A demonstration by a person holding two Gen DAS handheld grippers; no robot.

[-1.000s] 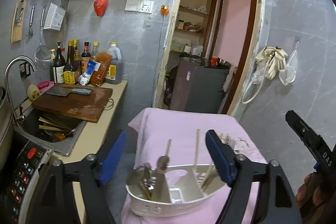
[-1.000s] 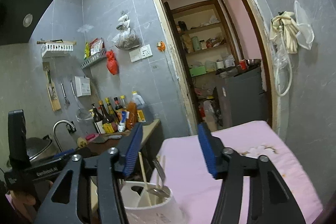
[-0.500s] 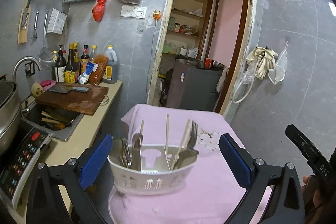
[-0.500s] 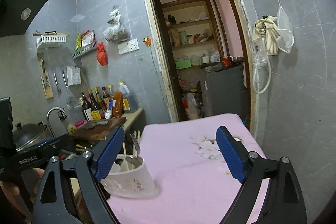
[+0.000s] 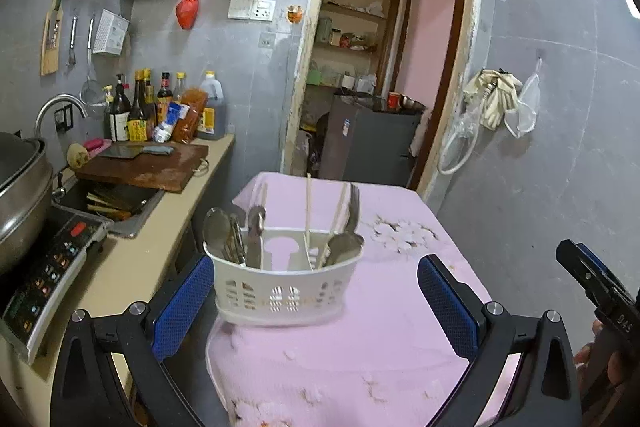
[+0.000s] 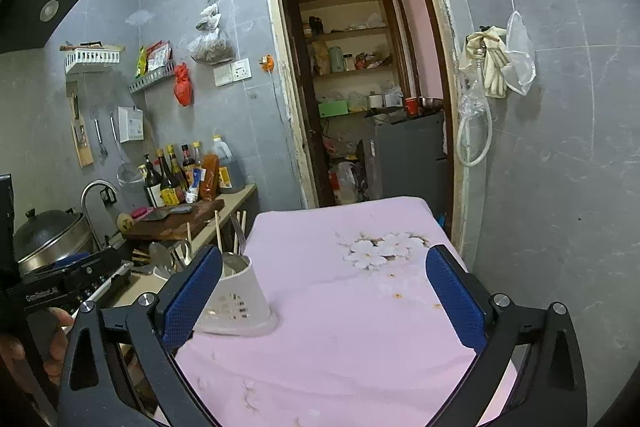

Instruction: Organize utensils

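Your left gripper [image 5: 312,301] points forward and slightly downward over the near edge of the bench [image 5: 400,347], which is covered in a pink cloth. Its jaws stand wide apart with nothing pressed between the blue pads [image 5: 182,301]. The white utensil caddy [image 5: 282,277] sits on the cloth just ahead of them, nearer the left pad than the right, and touches neither.

The caddy stands upright near the left edge of the bench, beside the kitchen counter [image 5: 128,267]. Its left compartment holds a spoon [image 5: 216,231] and other metal pieces that I cannot tell apart. The middle section, with a keyhole-shaped cut-out, looks bare. On the right, pale chopsticks [image 5: 309,207] stand nearly upright, with a fork [image 5: 352,205] and another spoon bowl leaning beside them.

Further right in the left wrist view, your right hand [image 5: 600,363] shows at the frame's edge, wrapped around the black handle of the other tool.

Your right gripper [image 6: 324,297] aims almost level across the bench toward the doorway [image 6: 360,67]. Its jaws are opening at this moment, already spread wide, and only bare pink cloth and a white flower print [image 6: 380,247] lie between them. From this side the caddy [image 6: 236,303] sits behind and just past the left pad, partly hidden by it and outside the gap. At the far left of the right wrist view, your left hand [image 6: 40,343] grips its tool's handle low beside the counter.
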